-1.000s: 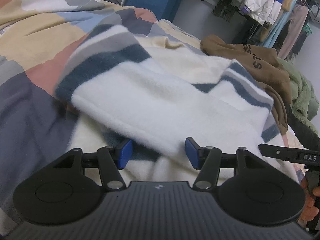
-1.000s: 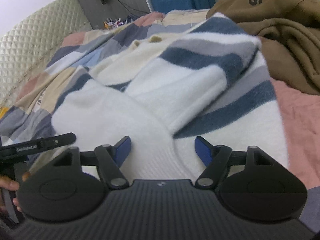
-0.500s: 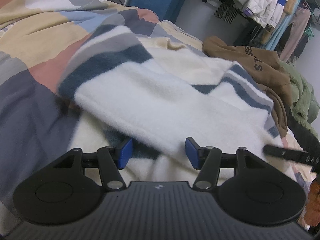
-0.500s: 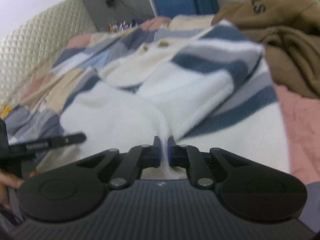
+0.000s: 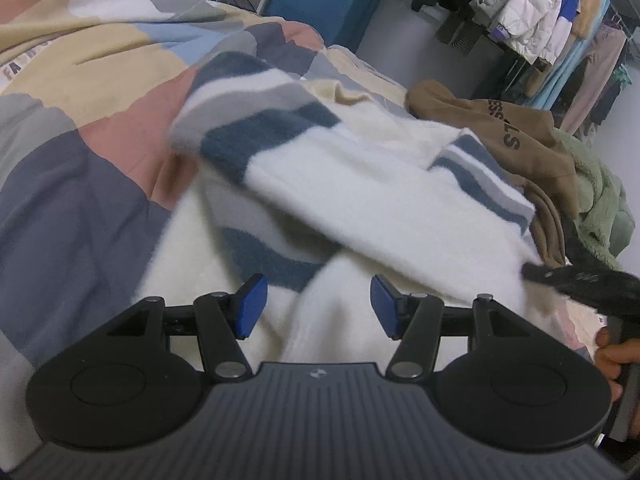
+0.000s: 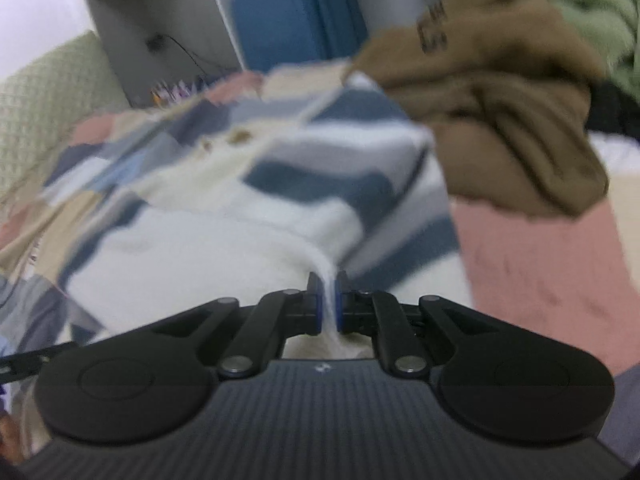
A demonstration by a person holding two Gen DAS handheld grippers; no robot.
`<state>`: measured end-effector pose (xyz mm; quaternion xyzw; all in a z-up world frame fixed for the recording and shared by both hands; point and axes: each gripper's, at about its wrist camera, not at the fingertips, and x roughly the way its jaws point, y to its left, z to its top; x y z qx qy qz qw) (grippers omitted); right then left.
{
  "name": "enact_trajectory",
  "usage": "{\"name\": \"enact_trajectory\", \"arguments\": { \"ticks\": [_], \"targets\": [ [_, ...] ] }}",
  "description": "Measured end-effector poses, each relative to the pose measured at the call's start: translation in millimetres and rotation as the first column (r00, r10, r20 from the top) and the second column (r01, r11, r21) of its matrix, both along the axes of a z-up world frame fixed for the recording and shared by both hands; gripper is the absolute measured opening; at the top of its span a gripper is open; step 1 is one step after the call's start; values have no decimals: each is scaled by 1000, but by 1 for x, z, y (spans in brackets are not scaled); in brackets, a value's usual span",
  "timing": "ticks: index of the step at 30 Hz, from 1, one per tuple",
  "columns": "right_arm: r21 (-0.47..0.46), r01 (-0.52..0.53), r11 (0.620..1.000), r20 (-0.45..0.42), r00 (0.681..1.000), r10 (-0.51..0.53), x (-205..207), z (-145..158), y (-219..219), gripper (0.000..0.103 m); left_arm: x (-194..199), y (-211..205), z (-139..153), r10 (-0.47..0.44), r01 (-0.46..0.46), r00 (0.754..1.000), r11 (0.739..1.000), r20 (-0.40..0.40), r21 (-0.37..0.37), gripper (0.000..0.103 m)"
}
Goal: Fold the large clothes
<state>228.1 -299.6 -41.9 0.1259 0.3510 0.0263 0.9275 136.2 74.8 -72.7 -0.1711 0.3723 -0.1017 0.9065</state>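
Right wrist view: right tongs (image 6: 328,300) clamped on a fold of white striped fleece (image 6: 224,236), pads pinching it. Left tongs (image 5: 316,306) standing wide above the same fleece (image 5: 360,200), gripping nothing. Fleece spread over patchwork bed (image 5: 80,80); brown hoodie (image 5: 500,136) alongside.

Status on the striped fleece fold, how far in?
Early. Done: both striped sleeves look laid across the front of the white fleece sweater. In hand: the right gripper is shut on a pinch of its white fabric; the left gripper is open over the fabric, gripping nothing. Left: the body fold itself, then apparently the brown hoodie and green fleece heaped beside it.
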Motion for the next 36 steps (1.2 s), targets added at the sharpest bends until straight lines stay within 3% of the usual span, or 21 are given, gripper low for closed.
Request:
{"name": "enact_trajectory", "arguments": {
  "ticks": [4,8,13,17,19,24,29,32,34,36],
  "targets": [
    [-40,-2,999,-50,999,0,6,-15,10,11,-11,-3,0,13,-13,1000,1000,-20,13,63],
    [-23,10,1000,-36,999,-11,-12,-2,9,16,-33,0,13,20,-20,1000,999,6,38,63],
    [11,58,998,-11,998,-58,-43,17,-4,54,-61,4,24,40,-41,999,998,11,45,63],
    [74,91,993,7,996,-92,-72,28,-15,72,-79,10,30,61,-62,998,997,5,48,63],
    [117,118,986,12,993,-120,-90,30,-23,82,-88,18,34,98,-99,995,995,11,35,68],
    [202,221,954,-51,975,-215,-117,19,-40,82,-103,36,33,179,-179,984,984,-8,-10,72],
    [295,319,901,-172,945,-278,-117,-1,-58,82,-98,48,18,260,-260,964,966,-65,8,75],
    [397,362,843,-266,925,-272,-114,-22,-68,83,-93,66,4,321,-329,938,943,-130,-44,75],
    [496,377,782,-341,913,-224,-112,-41,-72,84,-90,77,-3,343,-361,925,928,-161,-96,75],
    [526,372,765,-364,911,-193,-111,-48,-69,85,-90,84,-9,349,-376,918,916,-187,-141,75]
  ]
}}
